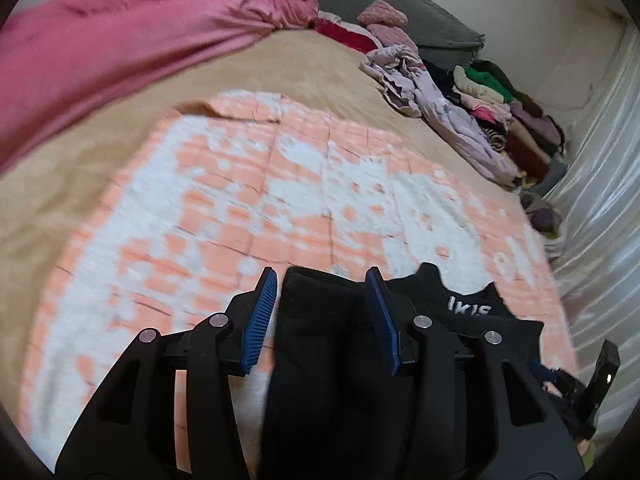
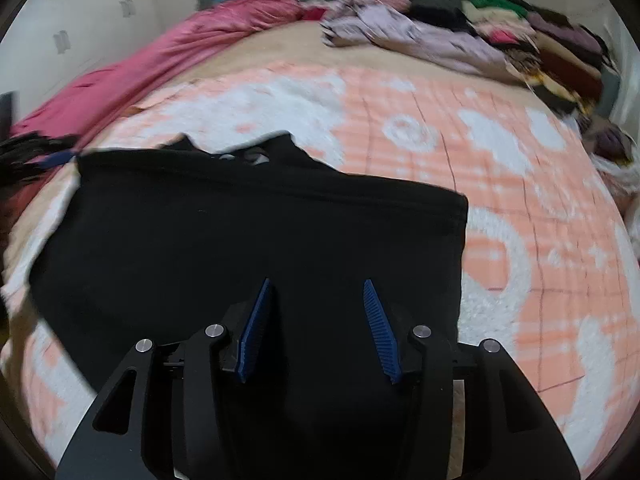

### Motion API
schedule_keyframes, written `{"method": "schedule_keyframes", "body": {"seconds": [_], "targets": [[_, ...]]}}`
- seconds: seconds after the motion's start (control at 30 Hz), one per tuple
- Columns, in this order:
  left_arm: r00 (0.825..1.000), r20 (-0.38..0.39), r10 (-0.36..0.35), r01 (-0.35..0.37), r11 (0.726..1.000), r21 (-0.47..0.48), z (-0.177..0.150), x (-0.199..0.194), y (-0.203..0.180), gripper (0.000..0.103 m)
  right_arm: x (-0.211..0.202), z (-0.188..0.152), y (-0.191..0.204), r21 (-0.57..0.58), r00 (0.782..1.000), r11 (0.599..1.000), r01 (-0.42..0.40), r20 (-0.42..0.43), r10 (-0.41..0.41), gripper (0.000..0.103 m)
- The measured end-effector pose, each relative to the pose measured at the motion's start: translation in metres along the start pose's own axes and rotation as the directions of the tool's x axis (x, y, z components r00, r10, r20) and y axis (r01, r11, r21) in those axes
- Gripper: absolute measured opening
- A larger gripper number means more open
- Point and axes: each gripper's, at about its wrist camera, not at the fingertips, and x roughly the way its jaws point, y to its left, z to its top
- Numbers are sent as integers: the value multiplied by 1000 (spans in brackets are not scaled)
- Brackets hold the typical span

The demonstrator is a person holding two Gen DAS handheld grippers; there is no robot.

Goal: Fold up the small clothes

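A small black garment (image 2: 248, 236) with white lettering lies on the peach-and-white blanket (image 2: 500, 184). In the right wrist view it is spread flat, folded in part, with a straight right edge. My right gripper (image 2: 318, 284) is open, its blue pads (image 2: 376, 328) over the garment's near part. In the left wrist view the black garment (image 1: 320, 340) runs between the blue pads (image 1: 260, 316) of my left gripper (image 1: 322, 272), which stands open around a folded strip of it. The white letters (image 1: 470, 306) show to the right.
A pink quilt (image 1: 132, 48) lies along the bed's far left. A pile of mixed clothes (image 1: 492, 120) lines the far right by the wall. A grey headboard cushion (image 1: 384, 4) is at the back. The tan sheet (image 1: 80, 184) surrounds the blanket.
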Motion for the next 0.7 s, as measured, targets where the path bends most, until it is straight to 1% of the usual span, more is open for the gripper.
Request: {"method": "schedule_keyframes", "body": {"seconds": [0.07,0.1,0.17,0.23,0.3,0.37,0.4,0.47,0.5,0.57,0.7], "targets": [[1000,-4,-3,3,999,44,-6,-8,-6,40,3,3,-3,37,1000,999,12,12,-12,47],[1000,-5,-2,2,998,62,-9,-10,-9,40,3,4,-3,40,1000,999,22,17,-22,47],[1000,-9,5,-4,994,113,-20,-13,-15,45,0,4,-1,27,999,999,30,31,-31,47],[1000,-21,13,-10,988,153,-33,-11,-18,45,-8,1,-3,35,998,999,22,64,-24,49],[999,-31,31,-25,982,187,-42,-6,-20,46,-20,1,-18,95,994,996,2,107,-12,49],[997,-50,52,-40,977,211,-46,4,-19,46,-28,2,-37,157,990,988,9,138,-31,49],[996,-59,59,-46,977,209,-45,9,-18,47,-30,1,-44,178,989,984,19,142,-45,49],[995,-83,64,-46,979,198,-39,19,-15,60,-29,2,-62,221,988,974,41,136,-72,49],[993,-92,68,-49,979,196,-36,25,-14,60,-27,2,-68,235,989,971,47,128,-79,49],[990,-86,111,-90,973,210,-27,39,-13,60,-19,4,-77,244,991,968,50,110,-79,49],[990,-96,105,-82,973,214,-20,54,-14,60,-4,6,-79,226,994,973,50,85,-71,48]]}}
